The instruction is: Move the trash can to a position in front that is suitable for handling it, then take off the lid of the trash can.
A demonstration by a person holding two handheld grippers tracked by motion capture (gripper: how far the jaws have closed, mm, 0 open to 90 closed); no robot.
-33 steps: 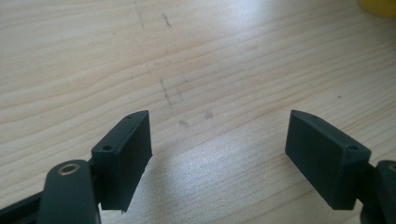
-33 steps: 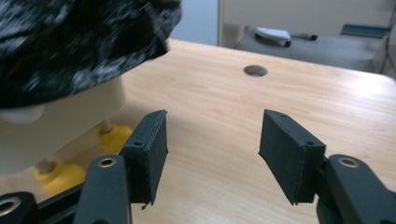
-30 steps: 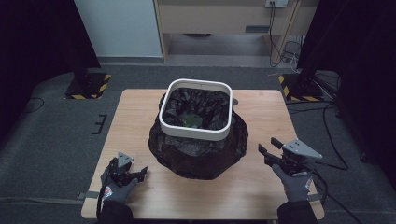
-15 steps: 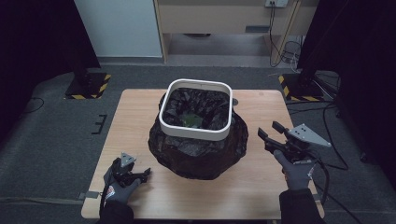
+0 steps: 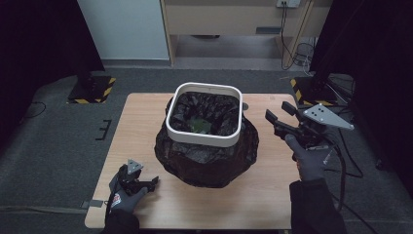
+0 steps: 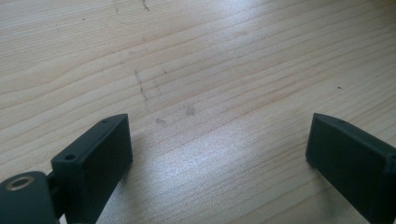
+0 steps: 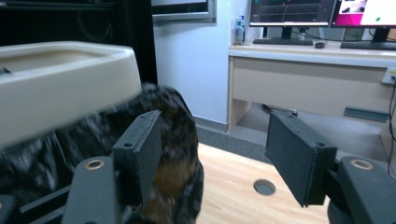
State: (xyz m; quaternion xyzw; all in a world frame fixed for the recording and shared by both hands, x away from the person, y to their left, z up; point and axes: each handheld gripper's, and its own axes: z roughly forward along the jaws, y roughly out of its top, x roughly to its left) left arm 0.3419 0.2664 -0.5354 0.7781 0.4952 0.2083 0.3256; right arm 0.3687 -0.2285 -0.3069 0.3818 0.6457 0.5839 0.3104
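Nearest us, the left gripper point(image 5: 139, 179) rests low on the front left corner of the table point(image 5: 141, 122), held in a gloved hand. In the left gripper view we see its jaws standing wide apart over bare pale wood with fine grain and a few small scuffs, nothing between them; they have just been opening.

To the right, the right gripper point(image 5: 277, 117) is held up off the table in a gloved hand point(image 5: 308, 158), pointing toward the bin. We see its jaws wide apart and empty; they have just been opening a little further.

At the middle of the table we note the bin point(image 5: 204, 134): a white rounded-square rim with a black bag point(image 5: 207, 161) draped over its sides and bulging down to the wood. A green scrap point(image 5: 198, 126) lies inside at the bottom, seen in the high view.

The right gripper view gives us the bin from the side, blurred, the white rim point(image 7: 65, 84) above the dark bag point(image 7: 175, 140), just beside the near jaw. It also gives us a round hole point(image 7: 265, 186) in the tabletop.

Around the table we record grey floor point(image 5: 58, 146) and two black stands with yellow-and-black striped bases point(image 5: 92, 90). Farthest back stand a white panel point(image 5: 124, 29) and a beige desk point(image 5: 234, 19); the right gripper view adds monitors point(image 7: 292, 11), a keyboard point(image 7: 282, 41) and a bottle point(image 7: 239, 30) on that desk.
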